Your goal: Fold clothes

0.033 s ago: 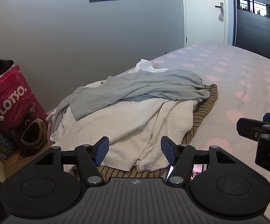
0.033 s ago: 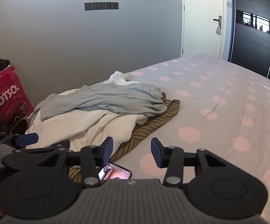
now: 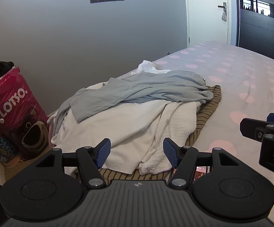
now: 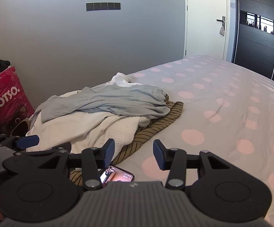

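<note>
A pile of clothes lies at the left edge of the bed. On top is a crumpled light blue garment point(image 3: 146, 92) point(image 4: 108, 102). Beneath it are a white garment point(image 3: 121, 130), a white textured cloth point(image 3: 182, 121) and a brown striped garment point(image 3: 209, 109) point(image 4: 156, 121). My left gripper point(image 3: 137, 152) hovers open just in front of the pile's near edge, with nothing between its blue pads. My right gripper point(image 4: 134, 153) is open too, empty, over the sheet to the right of the pile. Each gripper shows in the other's view: the right gripper point(image 3: 265, 130) and the left gripper point(image 4: 26, 141).
The bed point(image 3: 241, 79) has a grey sheet with pink dots that stretches away to the right. A lit phone point(image 4: 118, 175) lies on the sheet under my right gripper. A pink LOTSO bag point(image 3: 14, 102) and toys stand left of the bed. A white door point(image 3: 207, 13) is beyond it.
</note>
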Demonstrator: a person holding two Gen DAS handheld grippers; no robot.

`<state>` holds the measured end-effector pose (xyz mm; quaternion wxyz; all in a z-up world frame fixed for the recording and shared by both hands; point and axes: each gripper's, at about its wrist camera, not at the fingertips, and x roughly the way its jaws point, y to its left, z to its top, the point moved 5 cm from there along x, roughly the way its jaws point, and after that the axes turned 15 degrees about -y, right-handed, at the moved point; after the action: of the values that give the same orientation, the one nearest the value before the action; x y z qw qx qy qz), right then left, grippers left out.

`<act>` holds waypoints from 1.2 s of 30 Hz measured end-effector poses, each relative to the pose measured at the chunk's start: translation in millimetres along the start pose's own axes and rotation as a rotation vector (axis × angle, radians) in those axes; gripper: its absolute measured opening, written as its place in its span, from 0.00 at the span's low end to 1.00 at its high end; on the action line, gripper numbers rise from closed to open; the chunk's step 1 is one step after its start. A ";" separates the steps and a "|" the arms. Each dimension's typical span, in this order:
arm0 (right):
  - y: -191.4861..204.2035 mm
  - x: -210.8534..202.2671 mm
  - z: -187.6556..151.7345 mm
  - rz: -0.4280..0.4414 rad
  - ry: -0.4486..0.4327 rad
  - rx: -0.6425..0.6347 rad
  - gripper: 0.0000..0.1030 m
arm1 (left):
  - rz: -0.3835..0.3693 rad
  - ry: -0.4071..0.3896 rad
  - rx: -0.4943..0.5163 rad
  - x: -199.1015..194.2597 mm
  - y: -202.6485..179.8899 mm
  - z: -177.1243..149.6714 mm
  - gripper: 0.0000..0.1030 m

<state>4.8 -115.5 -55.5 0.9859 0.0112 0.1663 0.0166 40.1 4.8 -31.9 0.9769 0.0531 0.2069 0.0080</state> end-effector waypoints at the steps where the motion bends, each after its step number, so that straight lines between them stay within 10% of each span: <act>1: -0.6 0.8 1.0 -0.001 0.003 0.003 0.47 | 0.000 0.001 -0.002 1.0 1.1 -0.2 0.58; 36: -18.9 -8.9 0.3 -0.020 -0.052 0.056 0.47 | 0.081 -0.068 -0.045 -0.4 15.4 2.3 0.58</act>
<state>-3.0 -134.8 -52.9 0.9893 0.0375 0.1412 0.0018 40.8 19.9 -28.0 0.9832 0.0399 0.1711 0.0503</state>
